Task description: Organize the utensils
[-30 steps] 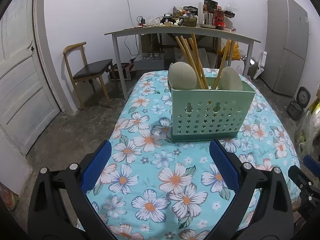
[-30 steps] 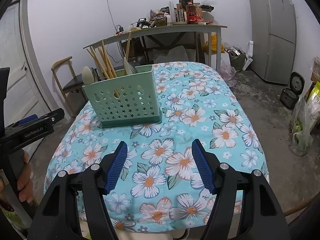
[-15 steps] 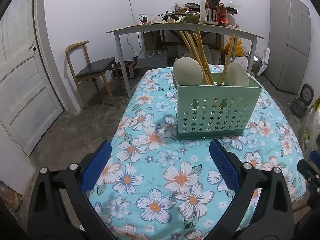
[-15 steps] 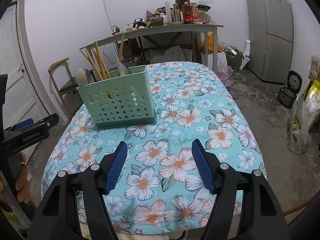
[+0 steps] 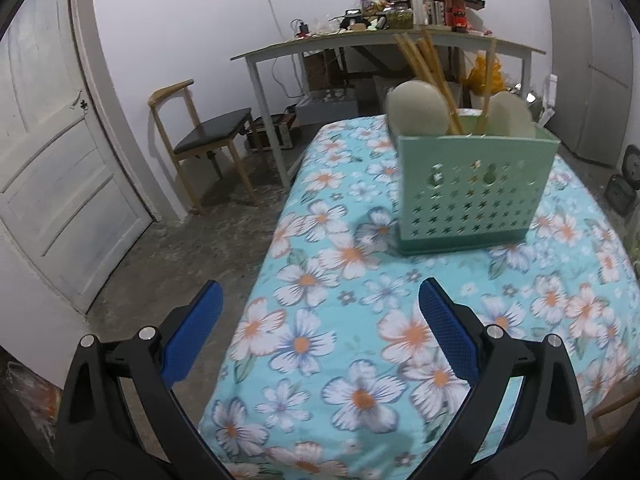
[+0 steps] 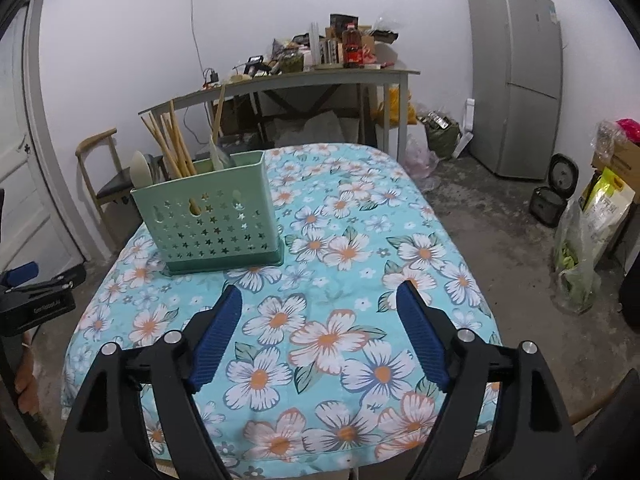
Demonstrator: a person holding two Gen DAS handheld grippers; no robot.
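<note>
Floral-clothed table [image 6: 348, 248] carries mint star-perforated caddy [image 6: 212, 224], stocked with chopsticks [image 6: 168, 144] and spoons [image 5: 418, 108]. Left tool [image 5: 320, 316] is held wide, empty; right tool [image 6: 320, 320] has just been widened, empty.

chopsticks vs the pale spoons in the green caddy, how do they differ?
The chopsticks are thin, straight, tan sticks; the spoons are pale with broad oval bowls. The chopsticks rise far above the caddy rim and lean to one side; the spoon bowls sit low, just over the rim. The chopsticks are mostly bunched together; the two spoons stand apart, towards opposite ends. Both stand in the same green caddy, loose, with no gripper touching them.
</note>
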